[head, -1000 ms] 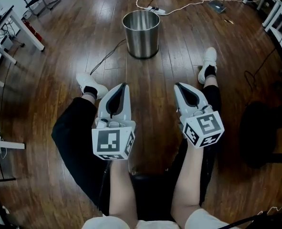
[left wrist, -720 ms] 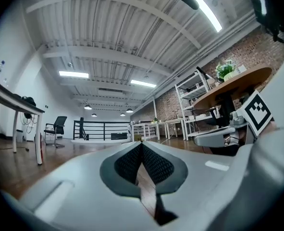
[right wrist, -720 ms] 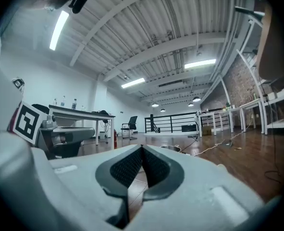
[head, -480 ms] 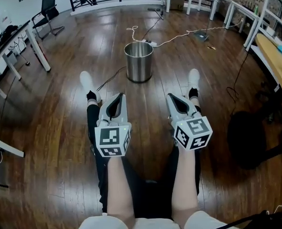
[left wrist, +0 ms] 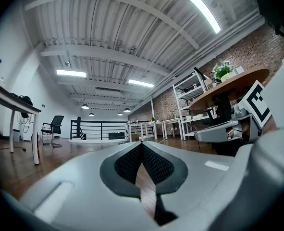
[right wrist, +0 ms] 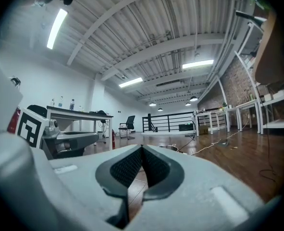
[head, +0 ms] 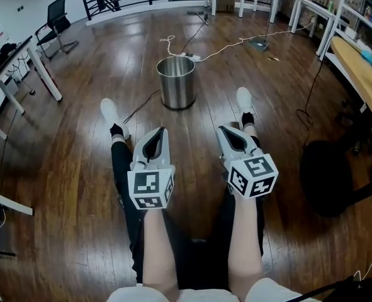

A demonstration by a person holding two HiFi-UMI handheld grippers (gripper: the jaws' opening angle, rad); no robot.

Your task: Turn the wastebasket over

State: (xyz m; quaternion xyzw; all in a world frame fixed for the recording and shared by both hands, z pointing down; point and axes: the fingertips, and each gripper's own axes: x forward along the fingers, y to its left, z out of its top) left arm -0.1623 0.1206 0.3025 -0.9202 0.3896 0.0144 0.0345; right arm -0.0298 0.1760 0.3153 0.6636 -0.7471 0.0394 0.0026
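Steel wastebasket upright, mouth up, on the wood floor, far ahead and well apart from both grippers. Left gripper and right gripper level over the thighs, jaws pressed together, gripping nothing. Probable risk: closed jaws glancing off the smooth wall, sending it rolling toward the white cable beyond.
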